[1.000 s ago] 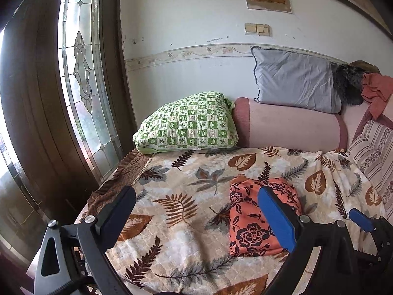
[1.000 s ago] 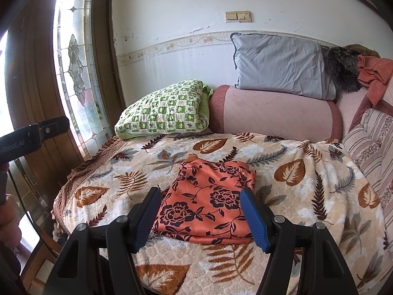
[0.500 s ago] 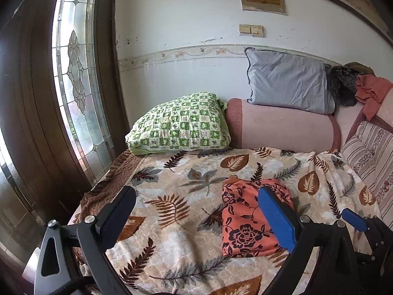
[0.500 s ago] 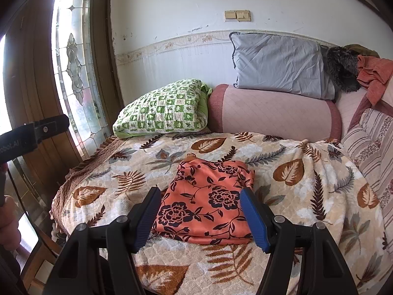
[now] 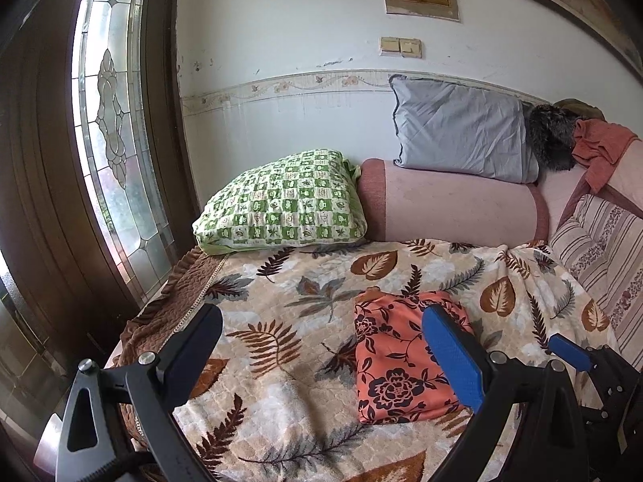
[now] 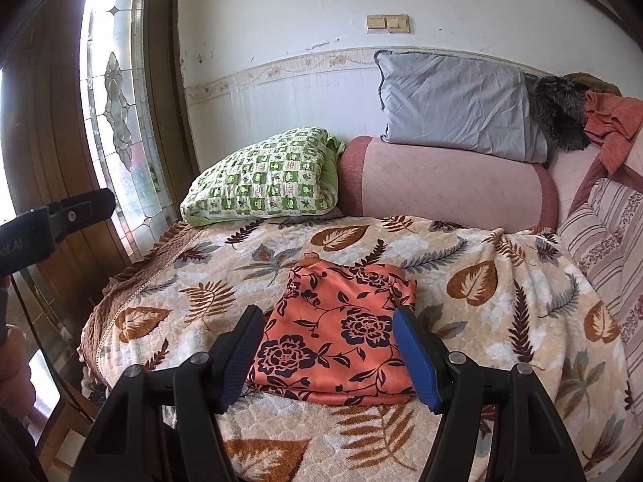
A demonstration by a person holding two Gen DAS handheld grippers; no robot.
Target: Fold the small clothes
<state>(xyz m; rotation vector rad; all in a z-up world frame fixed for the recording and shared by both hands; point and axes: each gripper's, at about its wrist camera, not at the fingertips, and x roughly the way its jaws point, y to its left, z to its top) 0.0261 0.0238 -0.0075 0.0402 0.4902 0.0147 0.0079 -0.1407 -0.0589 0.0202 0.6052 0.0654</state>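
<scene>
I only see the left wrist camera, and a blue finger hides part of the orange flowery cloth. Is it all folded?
Observer: Yes. The right wrist view shows the whole cloth, a flat folded rectangle on the blanket, nothing gripping it.
Operator: Is the other gripper open?
Observer: Yes, the right gripper is open, fingers wide apart.
Operator: Where's mine?
Observer: The left gripper shows at that view's far left edge, before the door, well aside of the cloth.

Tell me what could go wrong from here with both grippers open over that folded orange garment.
The orange floral garment lies folded on a plush leaf blanket; a low pinch may grab blanket too. The right gripper straddles it, and lifting one edge could undo the fold. The left gripper sits close beside, risking a collision.
</scene>
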